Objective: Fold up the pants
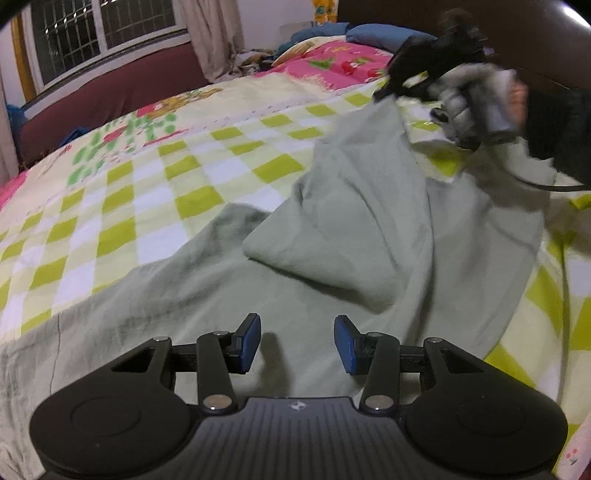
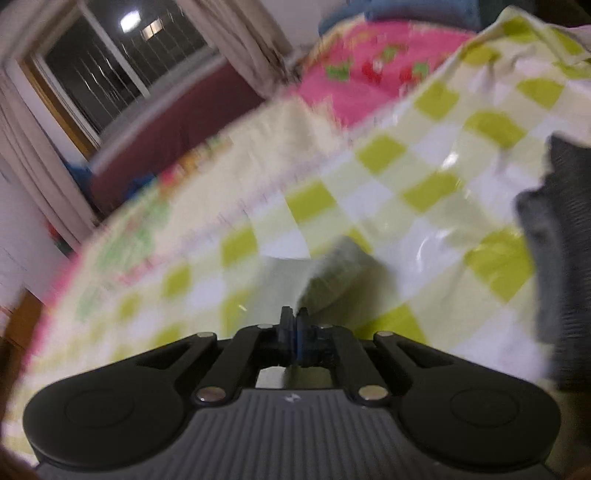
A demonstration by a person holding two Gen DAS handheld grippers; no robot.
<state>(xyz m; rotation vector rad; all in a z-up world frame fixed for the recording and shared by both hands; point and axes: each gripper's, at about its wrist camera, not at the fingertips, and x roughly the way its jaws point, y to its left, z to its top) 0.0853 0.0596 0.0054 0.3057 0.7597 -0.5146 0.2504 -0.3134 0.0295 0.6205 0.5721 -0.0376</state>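
While one window (image 1: 103,33) with dark panes and a grille fills the far left of the left wrist view, a maroon couch (image 1: 110,92) runs below it and one pale curtain (image 1: 214,37) hangs at its right side. One bed (image 1: 155,192) takes up most of the view, covered by a sheet checked in lime green, white and cream, with a pink cartoon-print section farther back. Two blue pillows (image 1: 384,35) lie at the far end of the bed.

One pair of pale grey-green pants (image 1: 332,266) lies across the near part of the bed, stretching from the lower left edge to the right side. At the bottom centre, the left gripper (image 1: 297,345) hovers just above the fabric. Its two blue-padded fingers (image 1: 248,343) are spread apart, holding nothing.

To the right, part of the pants rises in a peaked fold toward the upper right. There the right gripper (image 1: 384,94), held by one gloved hand (image 1: 476,107), pinches the raised edge of the cloth and lifts it off the bed.

From the right wrist view, which is blurred, the right gripper's two fingers (image 2: 301,332) are pressed together on a thin fold of the pants, which shows just beyond their tips. One dark grey sleeve (image 2: 561,240) shows at the right edge.
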